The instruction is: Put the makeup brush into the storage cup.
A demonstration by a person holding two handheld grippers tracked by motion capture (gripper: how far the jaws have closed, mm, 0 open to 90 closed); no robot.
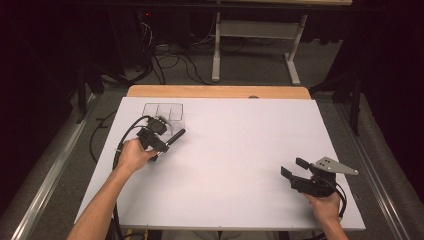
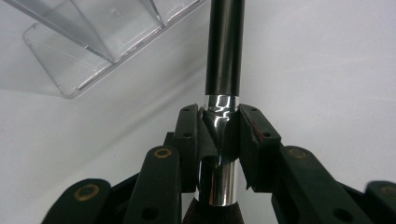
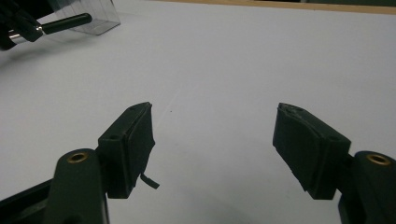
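Left gripper: pads pinched onto the shiny metal band of a black-handled tool, one pad on each side, no gap between pad and metal.
Left gripper in the high view: held in the left hand over the left part of the table, pointing toward the far right.
Grip spot: on the chrome collar, with the matte black shaft running on past the jaw tips and a dark reddish, fuzzy-looking part just below the collar at the bottom edge of the left gripper view.
Tool look: straight round shaft, matte black; collar mirror-bright, showing reflections of the pads.
Tool place: above the white tabletop, close in front of the clear plastic box, far end near the box's right front corner; touching or apart, cannot tell.
Tool from the right gripper view: lying nearly level, chrome end in the other gripper at the far left, black end toward the clear box.
Clear box: see-through walls with inner dividers, standing near the table's far left corner.
Right gripper: jaws spread wide, nothing between them, bare white tabletop beyond.
Right gripper in the high view: held in the right hand near the table's near right corner, well apart from tool and box.
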